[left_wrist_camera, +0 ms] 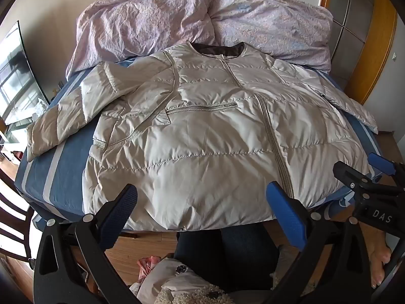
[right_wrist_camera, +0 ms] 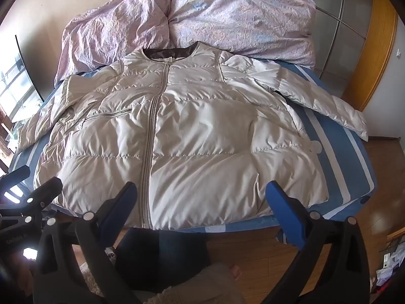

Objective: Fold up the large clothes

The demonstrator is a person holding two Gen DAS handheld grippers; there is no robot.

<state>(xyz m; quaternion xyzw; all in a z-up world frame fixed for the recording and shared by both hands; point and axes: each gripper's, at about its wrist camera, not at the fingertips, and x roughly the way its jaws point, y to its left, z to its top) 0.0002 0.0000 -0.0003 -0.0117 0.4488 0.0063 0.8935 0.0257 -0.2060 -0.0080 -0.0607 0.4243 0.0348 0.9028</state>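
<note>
The jacket (left_wrist_camera: 202,136), pale grey and quilted, lies flat and zipped just ahead of both my grippers, its hem at the near edge of the bed (left_wrist_camera: 65,162). My left gripper (left_wrist_camera: 201,202) has its jaws wide apart and holds nothing; the hem lies between and just beyond the blue fingers (left_wrist_camera: 286,215). My right gripper (right_wrist_camera: 201,202) is also spread wide and empty, in front of the hem near the zipper (right_wrist_camera: 149,152). Further from the jaws, both sleeves reach outward over the blue striped sheet. Beyond the collar (right_wrist_camera: 169,50) a crumpled pink duvet (right_wrist_camera: 202,17) is piled.
</note>
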